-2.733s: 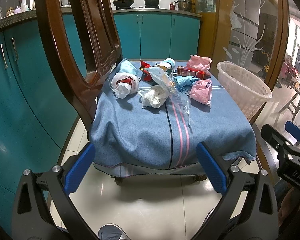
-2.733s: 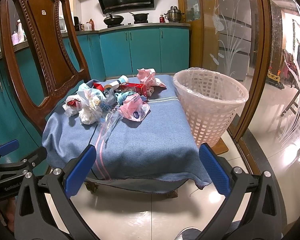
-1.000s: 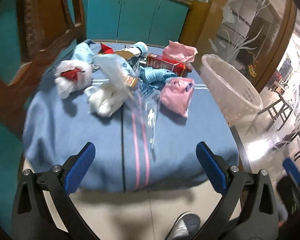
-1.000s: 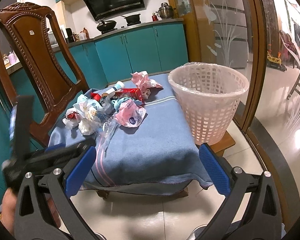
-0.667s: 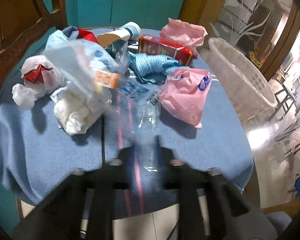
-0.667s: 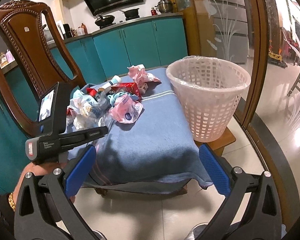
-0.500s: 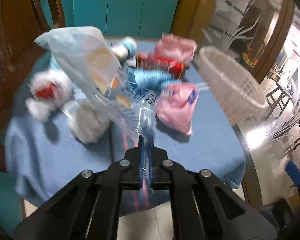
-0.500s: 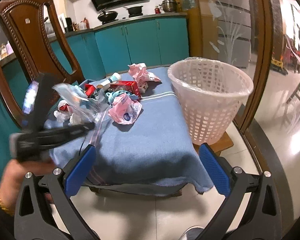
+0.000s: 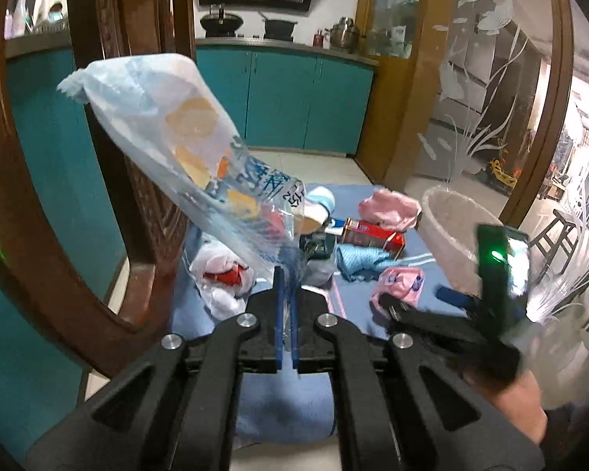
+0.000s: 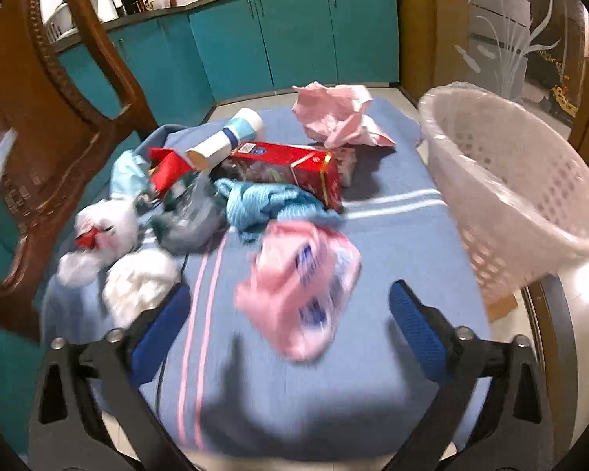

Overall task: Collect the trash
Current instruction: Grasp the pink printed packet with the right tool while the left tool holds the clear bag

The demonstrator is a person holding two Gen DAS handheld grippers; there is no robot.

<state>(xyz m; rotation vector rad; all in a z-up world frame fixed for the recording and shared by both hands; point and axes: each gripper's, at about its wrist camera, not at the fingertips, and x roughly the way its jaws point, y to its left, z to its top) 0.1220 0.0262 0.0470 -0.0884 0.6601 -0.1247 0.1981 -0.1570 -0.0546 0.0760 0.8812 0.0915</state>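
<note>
The left gripper (image 9: 286, 274) has clamped and lifted the clear printed plastic bag (image 9: 184, 149) off the table, while the right gripper (image 10: 290, 306), jaws spread, apparently approaches the pink wrapper (image 10: 302, 278) near the white basket (image 10: 530, 180).

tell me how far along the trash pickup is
Early. Nothing visibly binned yet. The left hand-held gripper is shut on the clear plastic bag, lifted off the cloth. The right hand-held gripper is open near the pink wrapper. The red box, tissues and other scraps remain beside the basket.
</note>
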